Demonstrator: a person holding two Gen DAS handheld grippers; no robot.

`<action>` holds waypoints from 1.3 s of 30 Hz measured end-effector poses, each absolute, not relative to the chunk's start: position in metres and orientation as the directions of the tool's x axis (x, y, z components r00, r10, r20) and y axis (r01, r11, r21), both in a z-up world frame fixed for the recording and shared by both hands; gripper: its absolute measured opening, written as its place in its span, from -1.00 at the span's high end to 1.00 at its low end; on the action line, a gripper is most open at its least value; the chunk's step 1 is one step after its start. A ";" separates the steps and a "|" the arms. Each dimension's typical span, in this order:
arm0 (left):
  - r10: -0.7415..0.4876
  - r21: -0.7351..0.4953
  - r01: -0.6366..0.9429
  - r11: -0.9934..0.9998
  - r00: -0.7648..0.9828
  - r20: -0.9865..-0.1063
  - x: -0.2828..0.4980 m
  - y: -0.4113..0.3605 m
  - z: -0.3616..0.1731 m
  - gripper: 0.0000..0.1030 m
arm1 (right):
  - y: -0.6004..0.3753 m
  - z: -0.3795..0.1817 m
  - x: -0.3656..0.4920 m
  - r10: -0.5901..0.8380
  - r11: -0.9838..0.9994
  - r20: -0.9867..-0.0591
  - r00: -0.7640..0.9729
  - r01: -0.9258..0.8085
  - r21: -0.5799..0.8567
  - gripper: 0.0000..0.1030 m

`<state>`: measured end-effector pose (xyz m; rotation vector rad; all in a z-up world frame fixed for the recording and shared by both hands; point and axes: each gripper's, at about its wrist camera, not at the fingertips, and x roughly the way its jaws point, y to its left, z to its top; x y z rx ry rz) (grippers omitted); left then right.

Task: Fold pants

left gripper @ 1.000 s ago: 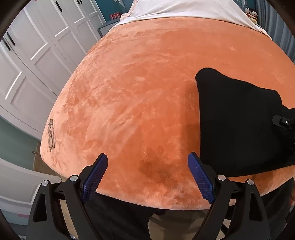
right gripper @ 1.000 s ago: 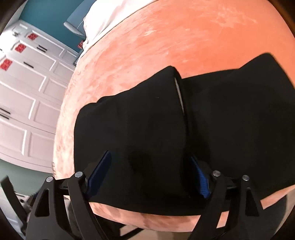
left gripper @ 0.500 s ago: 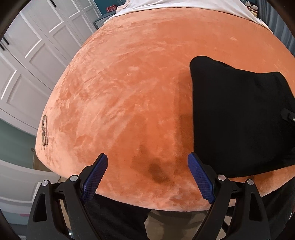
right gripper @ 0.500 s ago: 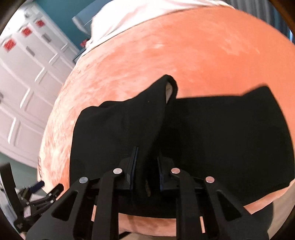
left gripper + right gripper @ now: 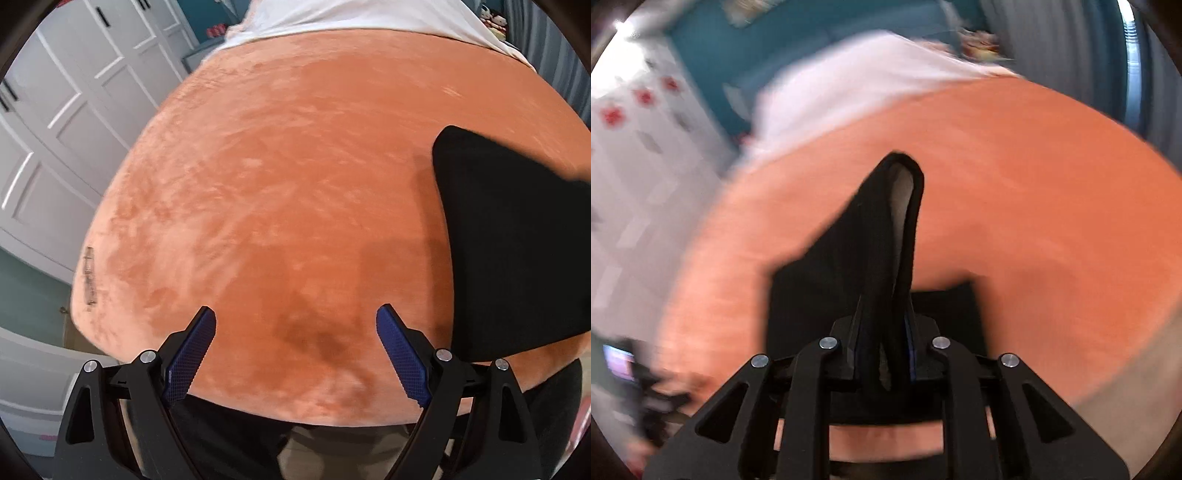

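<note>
Between the nearly closed fingers of the right tool [image 5: 883, 347], a raised fold of the black pants [image 5: 882, 236] is pinched and stands up in a peak; the rest of the pants lies flat on the orange blanket [image 5: 1034, 206] of a bed. Left tool [image 5: 295, 354] is spread wide, holding nothing, above bare blanket with the pants [image 5: 517, 251] off to its right. White cupboards [image 5: 66, 122] stand beyond. No writing is readable.
</note>
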<state>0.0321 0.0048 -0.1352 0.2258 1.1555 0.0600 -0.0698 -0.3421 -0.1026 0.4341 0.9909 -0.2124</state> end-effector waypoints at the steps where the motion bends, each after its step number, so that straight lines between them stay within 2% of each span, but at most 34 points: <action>1: 0.147 0.193 0.080 0.978 0.389 -0.909 0.033 -0.001 -0.138 -0.68 | -0.354 -0.137 -0.070 0.035 0.883 -0.887 0.461 0.401 0.243 0.66; 2: 0.124 0.170 0.094 0.981 0.371 -0.921 0.034 -0.006 -0.140 -0.68 | -0.365 -0.170 -0.074 0.081 0.855 -0.900 0.429 0.434 0.284 0.48; 3: 0.093 0.139 0.111 0.984 0.349 -0.932 0.035 -0.012 -0.142 -0.68 | -0.368 -0.173 -0.080 0.104 0.825 -0.877 0.470 0.451 0.340 0.29; 5: 0.053 0.102 0.130 0.986 0.335 -0.941 0.036 -0.021 -0.141 -0.68 | -0.374 -0.161 -0.090 0.136 0.782 -0.837 0.530 0.461 0.418 0.20; 7: -0.022 0.022 0.133 0.991 0.318 -0.948 0.042 -0.027 -0.138 -0.68 | -0.372 -0.149 -0.093 0.112 0.781 -0.819 0.563 0.459 0.423 0.19; 9: -0.083 -0.046 0.128 0.991 0.299 -0.951 0.049 -0.033 -0.140 -0.68 | -0.381 -0.141 -0.090 0.099 0.783 -0.810 0.578 0.457 0.422 -0.06; 10: -0.092 -0.059 0.123 0.991 0.289 -0.953 0.053 -0.036 -0.143 -0.68 | -0.382 -0.140 -0.091 0.095 0.782 -0.807 0.583 0.458 0.423 -0.13; 16: -0.048 -0.007 0.152 0.988 0.269 -0.962 0.069 -0.071 -0.164 -0.68 | -0.381 -0.155 -0.087 0.120 0.780 -0.822 0.557 0.460 0.425 -0.18; 19: -0.059 -0.018 0.168 0.986 0.242 -0.969 0.073 -0.083 -0.179 -0.68 | -0.380 -0.172 -0.088 0.142 0.774 -0.828 0.543 0.461 0.435 -0.45; 24: -0.066 -0.029 0.140 0.990 0.270 -0.961 0.081 -0.088 -0.189 -0.69 | -0.374 -0.197 -0.074 0.220 0.746 -0.822 0.526 0.452 0.489 -0.58; 27: -0.118 -0.097 0.097 0.991 0.245 -0.962 0.086 -0.084 -0.196 -0.70 | -0.372 -0.204 -0.073 0.227 0.728 -0.811 0.540 0.459 0.509 -0.71; 31: -0.271 -0.271 0.029 0.962 0.185 -0.945 0.097 -0.065 -0.215 -0.77 | -0.360 -0.202 -0.066 0.214 0.758 -0.822 0.528 0.441 0.480 -0.70; 33: -0.339 -0.339 0.033 0.940 0.178 -0.924 0.100 -0.057 -0.216 -0.64 | -0.352 -0.201 -0.062 0.205 0.771 -0.830 0.518 0.438 0.463 -0.53; 34: -0.363 -0.359 0.054 0.932 0.179 -0.914 0.100 -0.056 -0.214 -0.20 | -0.349 -0.201 -0.060 0.198 0.774 -0.834 0.515 0.440 0.455 -0.48; 35: -0.433 -0.424 0.085 0.902 0.170 -0.886 0.099 -0.056 -0.210 0.45 | -0.348 -0.200 -0.060 0.205 0.769 -0.832 0.515 0.441 0.463 -0.30; 36: -0.460 -0.452 0.085 0.888 0.163 -0.873 0.098 -0.056 -0.204 0.51 | -0.347 -0.198 -0.060 0.213 0.757 -0.827 0.520 0.447 0.476 -0.12; 37: -0.457 -0.448 0.087 0.890 0.175 -0.872 0.098 -0.055 -0.198 0.66 | -0.344 -0.193 -0.059 0.210 0.758 -0.828 0.520 0.449 0.474 0.00; 38: -0.467 -0.456 0.098 0.885 0.186 -0.865 0.098 -0.051 -0.189 0.70 | -0.342 -0.188 -0.058 0.209 0.760 -0.827 0.522 0.446 0.473 0.27; 39: -0.481 -0.472 0.091 0.877 0.194 -0.855 0.098 -0.046 -0.184 0.71 | -0.339 -0.177 -0.057 0.205 0.762 -0.823 0.530 0.441 0.474 0.35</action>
